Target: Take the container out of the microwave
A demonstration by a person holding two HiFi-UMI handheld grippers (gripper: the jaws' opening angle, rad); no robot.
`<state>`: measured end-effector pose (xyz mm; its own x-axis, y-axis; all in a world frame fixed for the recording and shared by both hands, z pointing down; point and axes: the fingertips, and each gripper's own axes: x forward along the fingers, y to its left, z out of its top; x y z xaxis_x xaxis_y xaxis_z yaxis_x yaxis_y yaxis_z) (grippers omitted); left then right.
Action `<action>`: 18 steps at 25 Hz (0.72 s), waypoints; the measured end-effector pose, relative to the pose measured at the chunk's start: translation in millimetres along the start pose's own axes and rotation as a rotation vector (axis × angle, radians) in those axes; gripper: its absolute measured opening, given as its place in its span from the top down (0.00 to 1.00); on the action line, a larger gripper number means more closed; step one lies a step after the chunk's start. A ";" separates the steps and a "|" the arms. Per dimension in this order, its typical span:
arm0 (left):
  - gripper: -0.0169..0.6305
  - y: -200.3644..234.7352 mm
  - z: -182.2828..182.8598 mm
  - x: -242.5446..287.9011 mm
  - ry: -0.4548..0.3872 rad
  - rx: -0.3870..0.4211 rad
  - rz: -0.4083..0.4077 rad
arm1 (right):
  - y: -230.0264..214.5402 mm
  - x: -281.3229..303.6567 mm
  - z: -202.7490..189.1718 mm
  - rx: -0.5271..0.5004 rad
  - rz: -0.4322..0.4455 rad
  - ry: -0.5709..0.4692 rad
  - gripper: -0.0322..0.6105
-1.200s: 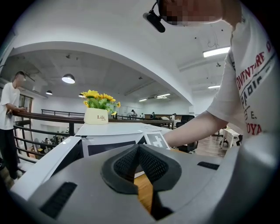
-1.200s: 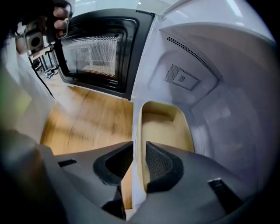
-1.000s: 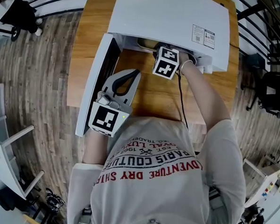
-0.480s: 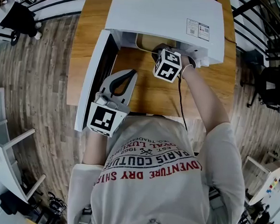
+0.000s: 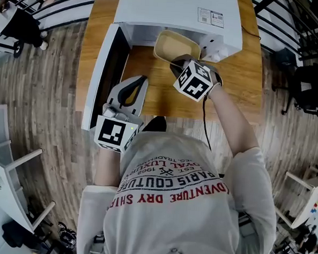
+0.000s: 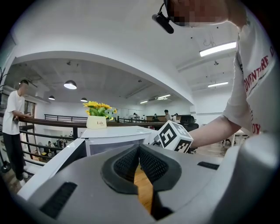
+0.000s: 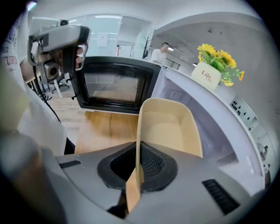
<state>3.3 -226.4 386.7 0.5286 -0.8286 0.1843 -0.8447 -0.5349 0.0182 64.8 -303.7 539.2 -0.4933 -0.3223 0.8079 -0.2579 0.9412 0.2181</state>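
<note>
- The right gripper (image 7: pixel 138 168) is clamping the near wall of the container (image 7: pixel 168 127), which is hanging just beyond its tips, seemingly clear of the microwave (image 5: pixel 171 12).
- Worth doing: keeping the pinch firm and the container level.
- The left gripper (image 6: pixel 140 164) is waiting closed, empty.

The left tool (image 5: pixel 138 81) is held about level, its jaws pressed together on nothing. The right tool (image 5: pixel 178 64) is tilted downward on an outstretched arm, its jaws clamped on the container (image 5: pixel 176 46) wall.
</note>
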 end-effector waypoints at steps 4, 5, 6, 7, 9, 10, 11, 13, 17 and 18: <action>0.95 -16.6 3.9 -16.6 -0.010 0.015 -0.001 | 18.1 -38.8 9.1 0.097 -0.040 -0.133 0.90; 0.95 -19.9 4.8 -20.7 -0.013 0.018 0.001 | 22.9 -49.5 11.7 0.125 -0.050 -0.171 0.90; 0.95 -22.6 5.8 -24.8 -0.016 0.020 0.004 | 27.2 -60.0 14.6 0.147 -0.060 -0.206 0.90; 0.95 -25.4 7.3 -29.2 -0.022 0.020 0.007 | 31.1 -70.5 18.1 0.161 -0.073 -0.237 0.90; 0.95 -32.2 11.8 -39.9 -0.044 0.011 0.007 | 38.8 -91.4 25.3 0.181 -0.103 -0.296 0.90; 0.95 -35.6 14.4 -45.7 -0.057 0.008 0.007 | 43.1 -101.7 28.3 0.194 -0.117 -0.328 0.90; 0.95 -38.7 16.4 -51.1 -0.065 0.013 0.010 | 47.3 -112.0 31.2 0.211 -0.130 -0.363 0.90; 0.95 -44.0 18.2 -59.8 -0.067 0.042 0.019 | 55.4 -132.2 35.3 0.255 -0.159 -0.436 0.90; 0.95 -49.9 19.5 -72.5 -0.075 0.062 0.031 | 64.4 -165.6 32.0 0.311 -0.260 -0.544 0.90; 0.95 -51.0 19.6 -75.0 -0.077 0.064 0.033 | 66.1 -173.7 30.1 0.327 -0.284 -0.569 0.90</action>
<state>8.4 -140.1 352.7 0.5072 -0.8552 0.1072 -0.8563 -0.5141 -0.0496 108.4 -188.5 396.8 -0.7038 -0.6374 0.3137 -0.6329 0.7631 0.1305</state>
